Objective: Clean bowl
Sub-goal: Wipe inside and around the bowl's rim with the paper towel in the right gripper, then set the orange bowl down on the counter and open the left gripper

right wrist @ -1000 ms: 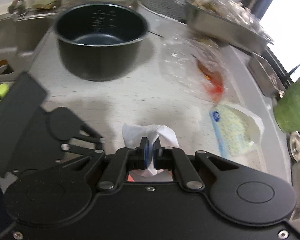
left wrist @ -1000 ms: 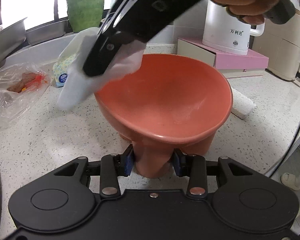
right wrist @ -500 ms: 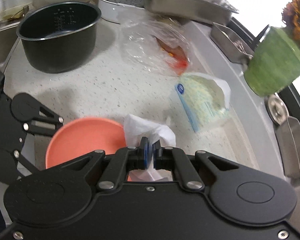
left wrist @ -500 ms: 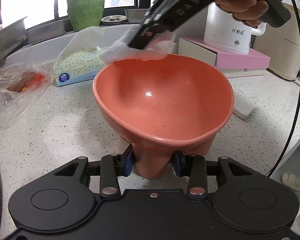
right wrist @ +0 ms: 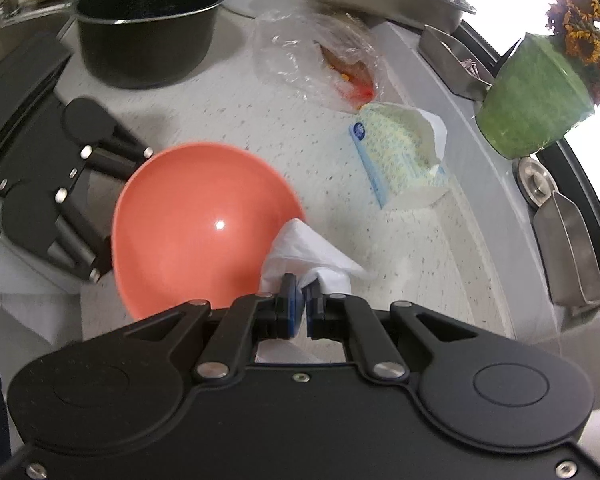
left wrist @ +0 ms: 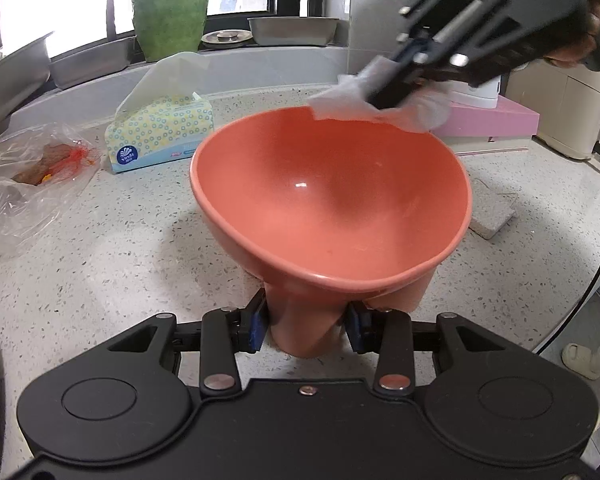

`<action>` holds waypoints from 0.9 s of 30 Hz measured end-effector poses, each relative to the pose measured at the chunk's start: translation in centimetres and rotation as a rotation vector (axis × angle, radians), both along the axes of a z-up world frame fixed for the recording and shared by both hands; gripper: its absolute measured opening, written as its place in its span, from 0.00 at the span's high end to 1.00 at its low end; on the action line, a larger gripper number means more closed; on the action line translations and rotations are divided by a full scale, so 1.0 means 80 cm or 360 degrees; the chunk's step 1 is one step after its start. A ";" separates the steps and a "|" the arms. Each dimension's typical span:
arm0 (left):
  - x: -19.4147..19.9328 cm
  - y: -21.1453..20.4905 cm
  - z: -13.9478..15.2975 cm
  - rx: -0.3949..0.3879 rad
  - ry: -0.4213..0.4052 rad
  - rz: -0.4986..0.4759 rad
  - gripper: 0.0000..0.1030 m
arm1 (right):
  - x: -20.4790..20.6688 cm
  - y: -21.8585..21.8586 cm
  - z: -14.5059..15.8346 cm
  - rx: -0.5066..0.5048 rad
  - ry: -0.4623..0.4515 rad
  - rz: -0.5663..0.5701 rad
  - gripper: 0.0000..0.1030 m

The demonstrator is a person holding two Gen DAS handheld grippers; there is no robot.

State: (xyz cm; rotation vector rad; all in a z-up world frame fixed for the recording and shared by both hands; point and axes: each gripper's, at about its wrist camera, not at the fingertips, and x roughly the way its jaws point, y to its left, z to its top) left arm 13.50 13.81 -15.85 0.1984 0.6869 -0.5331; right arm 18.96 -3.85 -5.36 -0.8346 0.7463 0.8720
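A salmon-red bowl (left wrist: 332, 200) stands tilted toward me on the speckled counter. My left gripper (left wrist: 306, 330) is shut on one of its stubby feet, blue pads pressing both sides. The same bowl (right wrist: 196, 228) fills the left middle of the right wrist view, with the left gripper's body to its left. My right gripper (right wrist: 301, 300) is shut on a crumpled white tissue (right wrist: 304, 252), which hangs at the bowl's rim. From the left wrist view the tissue (left wrist: 380, 104) and the right gripper (left wrist: 392, 98) sit at the bowl's far right rim.
A tissue pack (left wrist: 160, 132) lies behind the bowl, a clear plastic bag with food scraps (left wrist: 28, 176) to its left. A green flower pot (right wrist: 536, 96), steel trays (right wrist: 568, 248), a black pot (right wrist: 148, 24), a pink box (left wrist: 496, 124) and a grey sponge (left wrist: 494, 216) ring the counter.
My right gripper has carried the tissue across the bowl's back rim, from its left side to its far right edge. The left gripper and bowl stayed put.
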 end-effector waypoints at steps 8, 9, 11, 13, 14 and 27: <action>0.000 -0.002 0.000 0.0003 -0.0003 0.0008 0.63 | -0.048 0.000 0.005 -0.0039 0.0001 0.0149 0.95; 0.000 -0.003 0.000 0.0004 -0.0004 0.0011 0.63 | -0.057 0.003 0.006 -0.0033 0.0007 0.0181 0.95; 0.000 -0.004 0.000 0.0004 -0.0005 0.0017 0.63 | -0.069 0.013 0.007 -0.0018 0.0013 0.0231 0.95; -0.001 -0.006 0.000 0.0006 -0.0009 0.0035 0.63 | -0.078 0.025 0.007 0.0013 0.0017 0.0264 0.95; -0.002 -0.006 0.000 0.0008 -0.0011 0.0044 0.62 | -0.080 0.030 0.007 0.0040 0.0018 0.0267 0.95; 0.005 -0.030 0.003 0.0052 -0.0048 0.0577 0.61 | -0.093 -0.032 0.024 0.0833 -0.0119 -0.0691 0.95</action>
